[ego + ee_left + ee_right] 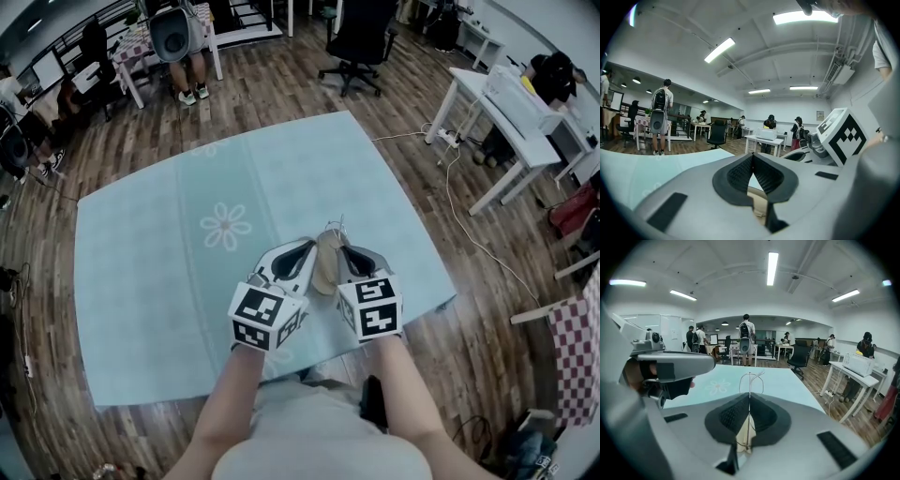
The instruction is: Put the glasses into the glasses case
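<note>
Starting at the left, the left claw [307,251] is held up over a light blue mat [169,281] with a white flower [225,227] on it. Its jaws are pressed together at the tips, and the edge of the tan case [326,267] shows between them. The case sits in the air between the two claws, touching both. Thin wire glasses [750,379] stick up just past the top of the case. The right claw [345,251] is just beside the left one. Its jaws are squeezed tight on the glasses, and the wire loops poke out past the tips. A bit of tan shows between these jaws too, low down.
</note>
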Demonstrator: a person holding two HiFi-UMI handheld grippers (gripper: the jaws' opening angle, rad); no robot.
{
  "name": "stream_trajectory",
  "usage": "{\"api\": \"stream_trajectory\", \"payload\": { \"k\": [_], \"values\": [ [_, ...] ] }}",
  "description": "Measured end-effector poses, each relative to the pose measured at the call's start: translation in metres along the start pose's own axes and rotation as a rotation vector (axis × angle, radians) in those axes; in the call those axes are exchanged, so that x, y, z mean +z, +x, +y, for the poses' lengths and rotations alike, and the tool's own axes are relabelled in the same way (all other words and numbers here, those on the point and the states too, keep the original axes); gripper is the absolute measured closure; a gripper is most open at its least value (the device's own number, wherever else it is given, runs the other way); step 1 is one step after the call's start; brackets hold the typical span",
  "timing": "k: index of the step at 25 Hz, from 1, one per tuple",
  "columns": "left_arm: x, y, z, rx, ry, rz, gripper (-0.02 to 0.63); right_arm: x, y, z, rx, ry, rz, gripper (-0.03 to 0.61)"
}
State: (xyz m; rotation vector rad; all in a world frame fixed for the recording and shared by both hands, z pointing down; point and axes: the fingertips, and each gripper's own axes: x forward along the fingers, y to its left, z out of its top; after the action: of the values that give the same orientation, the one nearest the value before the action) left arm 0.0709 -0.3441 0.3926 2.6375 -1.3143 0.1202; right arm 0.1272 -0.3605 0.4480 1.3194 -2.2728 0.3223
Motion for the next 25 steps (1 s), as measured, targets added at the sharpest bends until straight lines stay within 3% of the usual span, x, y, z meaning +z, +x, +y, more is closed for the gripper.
{"api": "stream_trajectory", "payload": {
  "k": [11,21,25],
  "values": [
    [0.030,-0.001,-0.008,0.014,0.036,-0.071,0.604,0.038,-0.031,0.003,0.009,-0.034,-0.131,0.568],
    [0.064,-0.012,-0.014,0.083,0.094,-0.242,0.604,0.079,-0.072,0.003,-0.037,-0.111,-0.416,0.568],
    [0.070,-0.014,-0.017,0.079,0.104,-0.281,0.604,0.080,-0.080,0.006,-0.038,-0.109,-0.474,0.568]
  ]
}}
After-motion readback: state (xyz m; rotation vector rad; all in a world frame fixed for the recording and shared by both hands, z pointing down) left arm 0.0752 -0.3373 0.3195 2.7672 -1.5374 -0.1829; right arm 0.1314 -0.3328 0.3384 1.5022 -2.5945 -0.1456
